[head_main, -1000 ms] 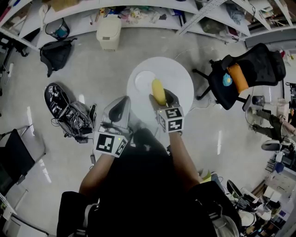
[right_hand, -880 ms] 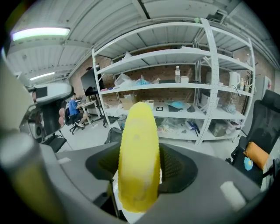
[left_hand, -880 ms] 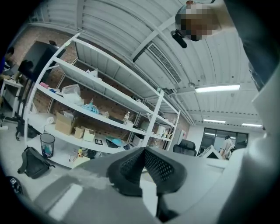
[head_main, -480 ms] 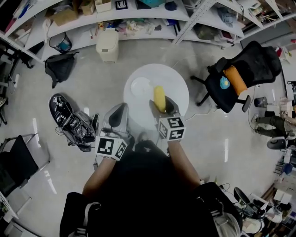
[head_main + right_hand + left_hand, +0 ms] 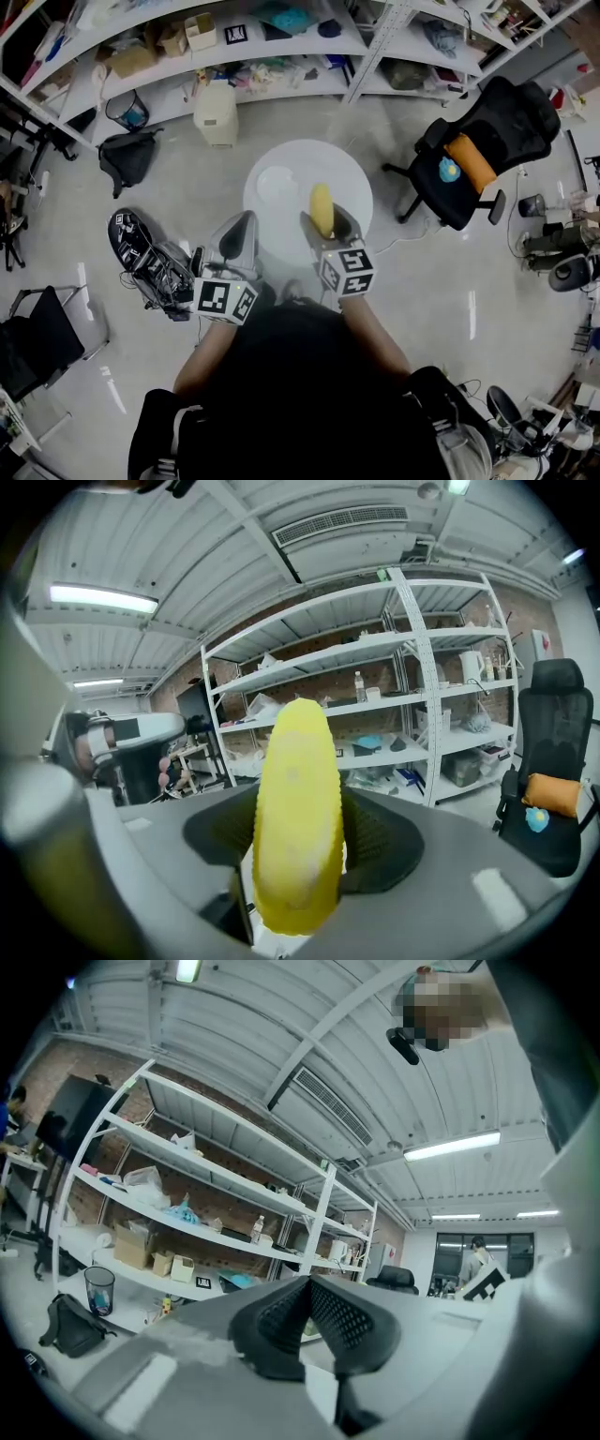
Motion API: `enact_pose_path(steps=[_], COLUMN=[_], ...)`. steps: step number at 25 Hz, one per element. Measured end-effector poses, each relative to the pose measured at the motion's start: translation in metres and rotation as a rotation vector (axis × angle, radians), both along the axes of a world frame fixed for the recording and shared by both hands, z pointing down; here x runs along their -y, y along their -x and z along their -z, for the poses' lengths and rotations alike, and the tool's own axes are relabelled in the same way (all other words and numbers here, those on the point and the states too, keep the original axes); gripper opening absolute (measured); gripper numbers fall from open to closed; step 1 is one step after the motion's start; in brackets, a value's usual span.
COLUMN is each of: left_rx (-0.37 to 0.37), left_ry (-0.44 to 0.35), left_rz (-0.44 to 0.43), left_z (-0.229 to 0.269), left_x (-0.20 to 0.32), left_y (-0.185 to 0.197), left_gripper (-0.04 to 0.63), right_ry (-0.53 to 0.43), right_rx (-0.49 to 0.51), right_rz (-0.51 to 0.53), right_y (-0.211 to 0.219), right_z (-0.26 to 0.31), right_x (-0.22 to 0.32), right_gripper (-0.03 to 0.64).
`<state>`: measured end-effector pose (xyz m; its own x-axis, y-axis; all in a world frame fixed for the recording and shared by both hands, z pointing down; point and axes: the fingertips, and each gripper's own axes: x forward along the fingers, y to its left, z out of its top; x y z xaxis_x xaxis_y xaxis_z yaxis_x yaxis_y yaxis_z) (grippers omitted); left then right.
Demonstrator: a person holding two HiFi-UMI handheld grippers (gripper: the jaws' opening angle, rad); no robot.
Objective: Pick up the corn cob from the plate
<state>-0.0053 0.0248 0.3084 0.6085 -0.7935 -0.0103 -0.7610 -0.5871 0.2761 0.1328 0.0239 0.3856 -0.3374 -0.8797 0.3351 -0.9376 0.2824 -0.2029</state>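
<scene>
White table point(image 5: 354, 180) seemingly beneath corn cob point(image 5: 322, 208)

The right gripper point(image 5: 326, 223) lifted the corn cob point(image 5: 322, 208) farther above the round table point(image 5: 354, 187). The left gripper point(image 5: 242, 231) rose too. More of the shelves point(image 5: 281, 45) came into view.

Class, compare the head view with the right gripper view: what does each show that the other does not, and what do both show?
Only the head view: the round table, the plate on it, and the left gripper.
Only the right gripper view: the pads pressed on the sides of the corn, and a ceiling light.
Both: the corn held in the right gripper, the shelves and the black chair.
</scene>
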Motion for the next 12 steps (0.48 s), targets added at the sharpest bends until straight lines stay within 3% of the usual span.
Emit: enact_pose_path(steps=[12], left_rx=[0.002], left_ry=[-0.049], left_rz=[0.001], left_z=[0.025], left_x=[-0.034], left_y=[-0.008], left_gripper=[0.005], right_ry=[-0.109], right_rx=[0.046], right_rz=[0.020], right_y=[-0.006], right_z=[0.050], right_x=[-0.049], right_gripper=[0.264])
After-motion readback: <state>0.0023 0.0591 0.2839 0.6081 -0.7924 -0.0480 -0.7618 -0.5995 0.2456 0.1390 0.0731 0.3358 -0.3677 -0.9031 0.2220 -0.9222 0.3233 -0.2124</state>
